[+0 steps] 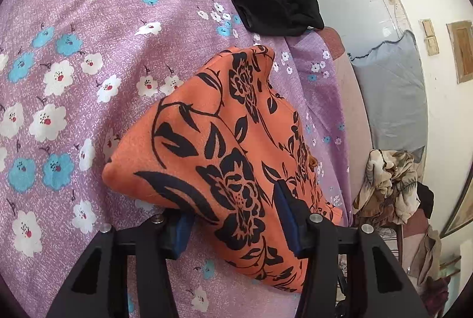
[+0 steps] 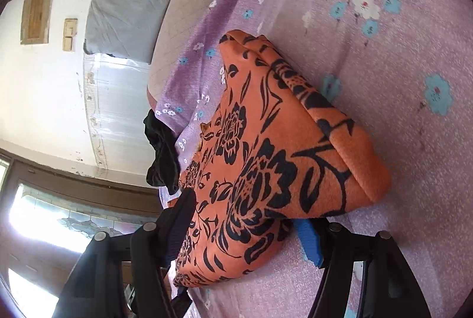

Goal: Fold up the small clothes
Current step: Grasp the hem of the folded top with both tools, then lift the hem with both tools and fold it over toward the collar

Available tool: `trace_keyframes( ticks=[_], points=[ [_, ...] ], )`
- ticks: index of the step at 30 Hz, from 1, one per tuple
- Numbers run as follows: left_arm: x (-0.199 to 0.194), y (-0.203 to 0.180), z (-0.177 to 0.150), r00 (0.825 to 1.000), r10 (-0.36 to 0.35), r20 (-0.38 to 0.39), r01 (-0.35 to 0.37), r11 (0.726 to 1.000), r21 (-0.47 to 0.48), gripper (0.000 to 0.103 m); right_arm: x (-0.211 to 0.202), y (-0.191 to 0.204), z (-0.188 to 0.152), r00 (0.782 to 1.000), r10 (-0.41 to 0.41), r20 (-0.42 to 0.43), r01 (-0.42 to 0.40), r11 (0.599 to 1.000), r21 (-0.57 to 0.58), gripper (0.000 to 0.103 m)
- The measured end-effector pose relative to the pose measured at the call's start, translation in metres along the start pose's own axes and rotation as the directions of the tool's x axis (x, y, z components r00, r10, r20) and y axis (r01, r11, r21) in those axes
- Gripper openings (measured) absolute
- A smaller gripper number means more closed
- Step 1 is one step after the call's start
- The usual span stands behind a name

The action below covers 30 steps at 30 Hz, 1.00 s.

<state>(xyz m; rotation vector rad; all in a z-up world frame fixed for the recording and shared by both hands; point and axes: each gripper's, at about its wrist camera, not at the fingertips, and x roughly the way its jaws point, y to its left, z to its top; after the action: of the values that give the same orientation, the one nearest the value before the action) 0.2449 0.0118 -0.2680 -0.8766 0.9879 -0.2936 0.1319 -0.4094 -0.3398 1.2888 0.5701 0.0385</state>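
Note:
An orange garment with black flower print (image 1: pixel 212 146) (image 2: pixel 275 146) lies folded into a thick bundle on the purple floral bedsheet (image 1: pixel 88 58) (image 2: pixel 393 58), near the bed's edge. My left gripper (image 1: pixel 233 220) holds its near side: one blue pad sits under the fold's edge and the other finger presses on top. From the other side my right gripper (image 2: pixel 245 220) is shut on the same bundle, its dark finger on the cloth and its blue pad (image 2: pixel 309 241) tucked beneath. Neither view shows the other gripper.
A crumpled black garment (image 1: pixel 275 1) (image 2: pixel 162 158) lies at the bed's edge beyond the orange one. A heap of patterned clothes (image 1: pixel 387 185) sits beside the bed. A grey mattress (image 1: pixel 390 99) (image 2: pixel 130 1) leans on the white wall.

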Motion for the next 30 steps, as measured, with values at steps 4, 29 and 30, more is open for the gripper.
trace_keyframes(
  ticks=[4, 29, 30],
  points=[
    [0.01, 0.005, 0.001, 1.0, 0.017, -0.008, -0.018, 0.999, -0.032, 0.064, 0.009, -0.005, -0.001, 1.0, -0.026, -0.007, 0.027, 0.999, 0.024, 0.068],
    [0.025, -0.005, 0.008, 0.998, 0.024, 0.059, -0.026, 0.999, 0.033, 0.027, 0.03, -0.002, 0.007, 0.995, -0.098, -0.002, 0.098, 0.994, -0.052, 0.046],
    [0.025, -0.006, 0.008, 0.998, 0.023, 0.059, -0.025, 0.999, 0.035, 0.026, 0.031, 0.002, 0.006, 0.991, -0.135, 0.007, 0.135, 0.987, -0.088, 0.04]
  ],
)
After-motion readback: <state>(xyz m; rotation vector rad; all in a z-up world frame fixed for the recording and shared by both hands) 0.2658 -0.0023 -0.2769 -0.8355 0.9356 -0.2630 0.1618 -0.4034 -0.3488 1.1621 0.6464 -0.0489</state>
